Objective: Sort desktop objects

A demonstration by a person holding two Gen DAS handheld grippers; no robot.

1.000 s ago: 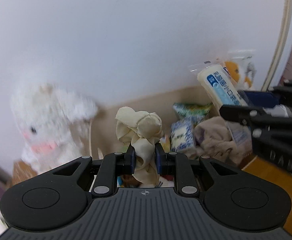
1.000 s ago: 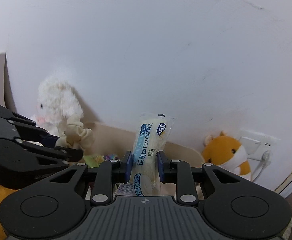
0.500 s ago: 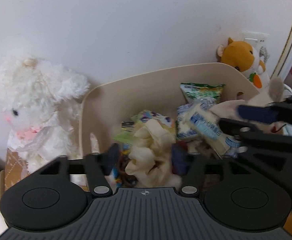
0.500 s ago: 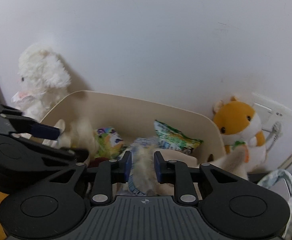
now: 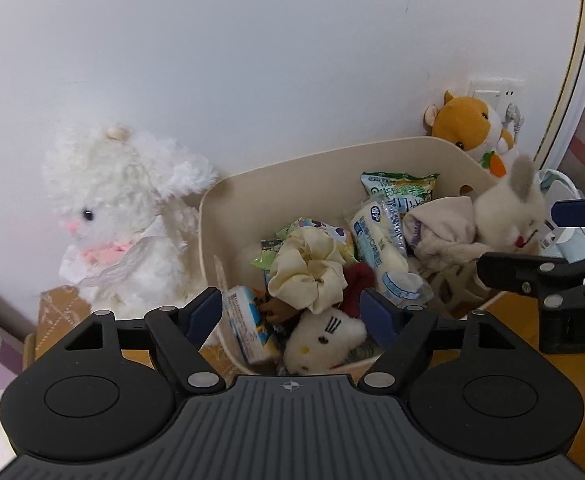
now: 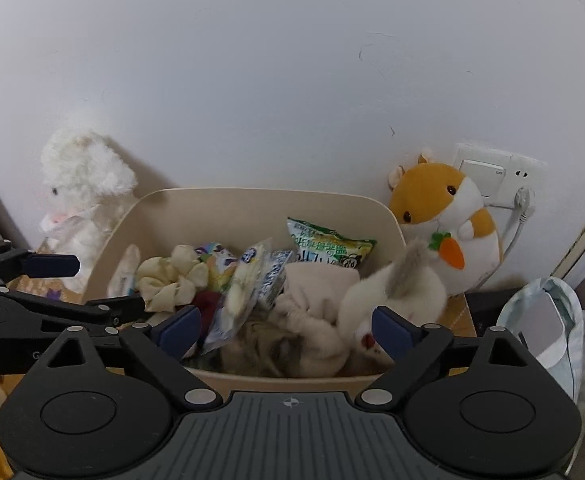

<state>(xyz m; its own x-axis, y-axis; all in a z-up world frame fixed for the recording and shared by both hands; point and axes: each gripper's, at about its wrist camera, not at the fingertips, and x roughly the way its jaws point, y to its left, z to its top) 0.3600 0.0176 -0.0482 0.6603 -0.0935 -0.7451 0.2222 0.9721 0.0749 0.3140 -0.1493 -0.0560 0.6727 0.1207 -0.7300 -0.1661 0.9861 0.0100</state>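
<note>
A beige bin (image 5: 332,164) (image 6: 252,204) against the wall holds several items. The cream scrunchie (image 5: 308,268) (image 6: 172,280) lies on the pile inside it. Beside it rests the white bread packet (image 5: 380,240) (image 6: 248,288), tilted among the other things. My left gripper (image 5: 294,314) hangs over the bin's near side, its jaws opening, with nothing pressed between the pads. My right gripper (image 6: 286,330) is above the bin's front rim, jaws opening too, the bread packet lying loose below them. A small white rabbit toy (image 5: 508,208) (image 6: 396,292) and a white cat-face toy (image 5: 324,340) also sit in the bin.
A fluffy white lamb toy (image 5: 120,216) (image 6: 80,196) stands left of the bin, an orange hamster toy (image 5: 472,128) (image 6: 444,216) behind its right corner by a wall socket (image 6: 492,176). Green snack bags (image 6: 328,248) lean at the back. A pale bag (image 6: 544,320) sits at the right.
Both grippers went from shut to open. The scrunchie left the left jaws and the bread packet left the right jaws; both now lie in the bin. Both views tipped down toward the bin.
</note>
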